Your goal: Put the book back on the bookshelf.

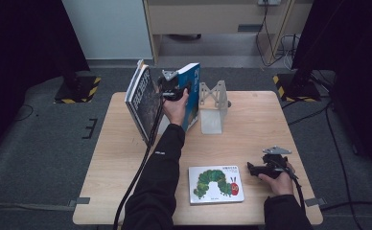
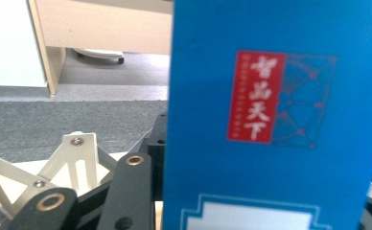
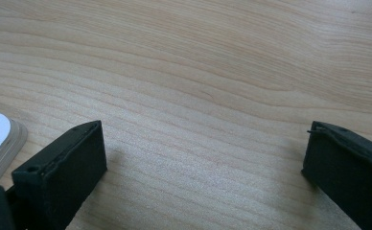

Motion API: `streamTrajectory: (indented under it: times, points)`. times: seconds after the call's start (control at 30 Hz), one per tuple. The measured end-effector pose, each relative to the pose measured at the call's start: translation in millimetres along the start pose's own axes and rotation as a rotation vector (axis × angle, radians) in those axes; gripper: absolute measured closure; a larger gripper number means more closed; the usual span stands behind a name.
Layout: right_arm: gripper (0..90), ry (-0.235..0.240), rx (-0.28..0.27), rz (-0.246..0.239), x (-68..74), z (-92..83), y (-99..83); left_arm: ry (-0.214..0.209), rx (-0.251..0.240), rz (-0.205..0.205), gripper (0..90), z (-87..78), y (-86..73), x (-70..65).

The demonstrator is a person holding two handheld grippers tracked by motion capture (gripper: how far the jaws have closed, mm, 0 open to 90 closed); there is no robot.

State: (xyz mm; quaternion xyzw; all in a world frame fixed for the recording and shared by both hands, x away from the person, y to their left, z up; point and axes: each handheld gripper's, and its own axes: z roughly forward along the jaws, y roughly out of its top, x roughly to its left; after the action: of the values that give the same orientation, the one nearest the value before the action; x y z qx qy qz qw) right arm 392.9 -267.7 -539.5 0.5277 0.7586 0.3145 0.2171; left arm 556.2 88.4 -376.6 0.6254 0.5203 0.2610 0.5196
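Standing on edge at the far side of the pale wood-grain table (image 1: pixel 126 158) is a blue book (image 1: pixel 191 91), a thin glossy-covered slab tilted slightly; the left gripper (image 1: pixel 174 91) sits against its near cover in the high view, with the left hand (image 1: pixel 176 108) behind it; in the left gripper view the blue cover (image 2: pixel 270 120) is very close, smooth and matte-bright, bearing a red rectangular label with white characters and a fan-shaped line pattern, and a white-outlined panel below; one black jaw with brass-ringed holes lies just left of the book's edge, the other jaw is hidden, so I cannot tell whether this claw clamps the book or merely rests beside it; a grey-covered book (image 1: pixel 143 100) leans upright to the left, its pages fanned a little at the top; just right of the blue book stands a whitish bookend (image 1: pixel 212 108), a folded plate with triangular cut-outs, its upright ribs also seen at lower left in the left gripper view (image 2: pixel 78 158); nearer the person a square board book (image 1: pixel 216 184) lies flat, white with a green caterpillar, thick rounded corners; the right gripper (image 1: pixel 258 168), held in the right hand (image 1: pixel 280 179), is just beside that book's right edge; its blunt black rubbery jaws stand wide apart over bare wood (image 3: pixel 198 86), holding nothing.
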Motion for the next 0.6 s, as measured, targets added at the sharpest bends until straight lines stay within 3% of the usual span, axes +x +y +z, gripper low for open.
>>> streamTrajectory:
  times: [0.6]
  points:
    - [1.2,-0.001,-0.002,0.000,0.2,0.1,-0.1,0.003,0.014,0.040,58.2,-20.3,-10.7,2.1]
